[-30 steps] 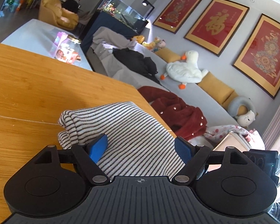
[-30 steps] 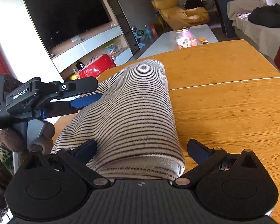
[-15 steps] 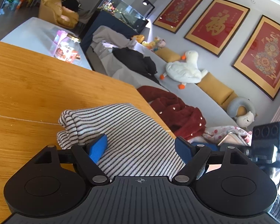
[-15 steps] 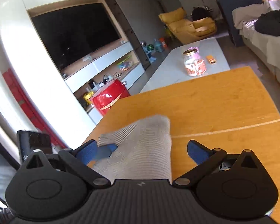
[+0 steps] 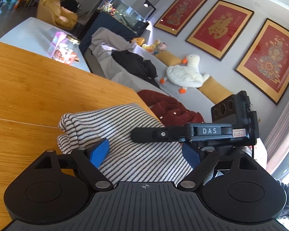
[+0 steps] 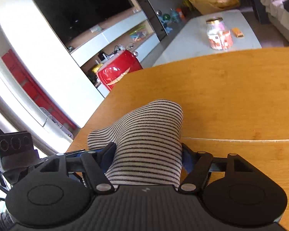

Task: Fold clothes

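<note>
A folded black-and-white striped garment point(image 5: 125, 127) lies near the right edge of the wooden table point(image 5: 38, 88). My left gripper point(image 5: 145, 153) is open, its blue pads point(image 5: 100, 151) standing either side of the garment's near end. My right gripper point(image 5: 144, 135) reaches in from the right, its black finger lying across the top of the cloth. In the right wrist view the right gripper point(image 6: 147, 156) is shut on the striped garment point(image 6: 150, 125), which bunches up between its jaws. The left gripper's body point(image 6: 13, 146) shows at the lower left.
A jar point(image 6: 219, 34) stands on a grey coffee table beyond the wooden table point(image 6: 231, 96). A red case point(image 6: 117, 73) sits by the TV unit. The sofa holds a red garment point(image 5: 175, 111), a black garment point(image 5: 134, 63) and a goose plush point(image 5: 185, 73).
My right gripper drew back along the garment and its jaws closed on the cloth's end; it came into the left wrist view from the right. The left gripper stayed open in place.
</note>
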